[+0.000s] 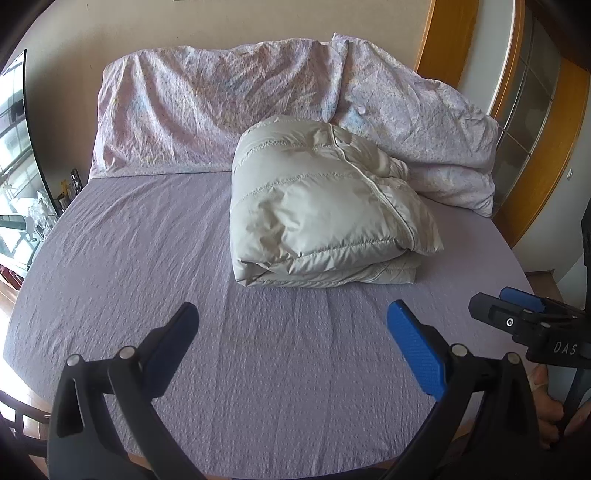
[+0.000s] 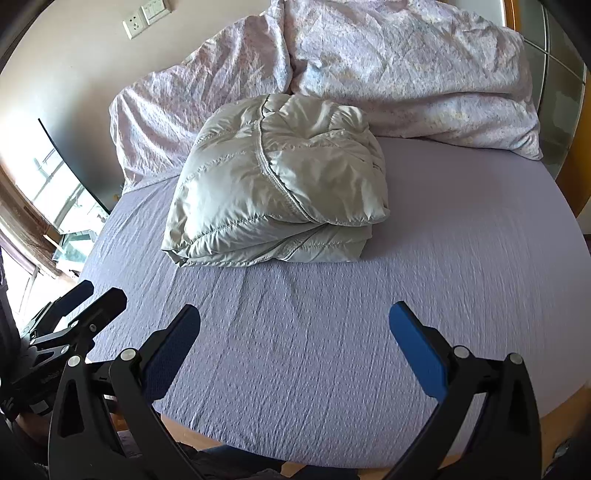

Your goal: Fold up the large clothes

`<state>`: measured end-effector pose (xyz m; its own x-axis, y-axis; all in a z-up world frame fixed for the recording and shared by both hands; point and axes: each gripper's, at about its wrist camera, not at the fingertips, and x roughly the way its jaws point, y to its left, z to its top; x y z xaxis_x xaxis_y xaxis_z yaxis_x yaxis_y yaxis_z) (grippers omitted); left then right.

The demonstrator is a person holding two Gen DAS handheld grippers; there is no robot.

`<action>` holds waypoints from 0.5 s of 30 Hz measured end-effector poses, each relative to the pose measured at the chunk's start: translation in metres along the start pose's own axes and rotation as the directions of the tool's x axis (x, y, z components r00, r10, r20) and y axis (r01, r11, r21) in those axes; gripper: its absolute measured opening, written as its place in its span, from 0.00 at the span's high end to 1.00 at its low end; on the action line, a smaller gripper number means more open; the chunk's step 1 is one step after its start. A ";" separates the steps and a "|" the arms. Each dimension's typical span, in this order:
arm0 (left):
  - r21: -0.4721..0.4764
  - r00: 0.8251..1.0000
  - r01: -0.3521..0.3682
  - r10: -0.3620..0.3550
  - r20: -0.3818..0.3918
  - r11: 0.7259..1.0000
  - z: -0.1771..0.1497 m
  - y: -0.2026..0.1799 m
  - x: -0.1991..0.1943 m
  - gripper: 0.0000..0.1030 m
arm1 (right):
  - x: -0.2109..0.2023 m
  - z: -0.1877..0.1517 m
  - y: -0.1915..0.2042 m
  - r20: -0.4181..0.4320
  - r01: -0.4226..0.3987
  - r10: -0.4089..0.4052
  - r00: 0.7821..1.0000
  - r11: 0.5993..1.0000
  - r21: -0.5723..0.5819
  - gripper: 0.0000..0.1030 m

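Observation:
A pale grey quilted down jacket (image 1: 317, 206) lies folded into a thick bundle on the lilac bed sheet (image 1: 129, 240), towards the head of the bed. It also shows in the right wrist view (image 2: 280, 184). My left gripper (image 1: 291, 317) is open and empty, held above the sheet well short of the jacket. My right gripper (image 2: 295, 321) is open and empty too, at the near edge of the bed. Each gripper shows at the side of the other's view: the right gripper (image 1: 517, 310), the left gripper (image 2: 88, 295).
A crumpled pink-patterned duvet (image 1: 207, 107) and pillow (image 1: 424, 122) lie along the headboard wall behind the jacket. A window (image 1: 14, 155) is at the left. A wooden-framed wardrobe (image 1: 532, 110) stands at the right. Wall sockets (image 2: 144, 16) are above the bed.

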<state>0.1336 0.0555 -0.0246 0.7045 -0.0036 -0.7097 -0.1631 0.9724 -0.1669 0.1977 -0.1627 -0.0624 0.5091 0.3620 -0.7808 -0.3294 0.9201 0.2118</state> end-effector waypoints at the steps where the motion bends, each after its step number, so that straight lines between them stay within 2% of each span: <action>1: 0.000 1.000 0.001 -0.001 0.000 1.000 0.000 0.000 0.000 0.02 | 0.000 0.000 -0.001 0.002 -0.001 0.001 1.000 1.000 0.002 0.01; 15: -0.011 1.000 0.019 -0.019 0.010 1.000 0.002 0.000 0.000 0.02 | -0.003 0.002 -0.004 0.024 -0.019 0.018 1.000 1.000 0.012 0.01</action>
<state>0.1348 0.0563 -0.0237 0.7146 -0.0199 -0.6993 -0.1568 0.9696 -0.1878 0.1990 -0.1669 -0.0600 0.5217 0.3822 -0.7627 -0.3296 0.9149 0.2330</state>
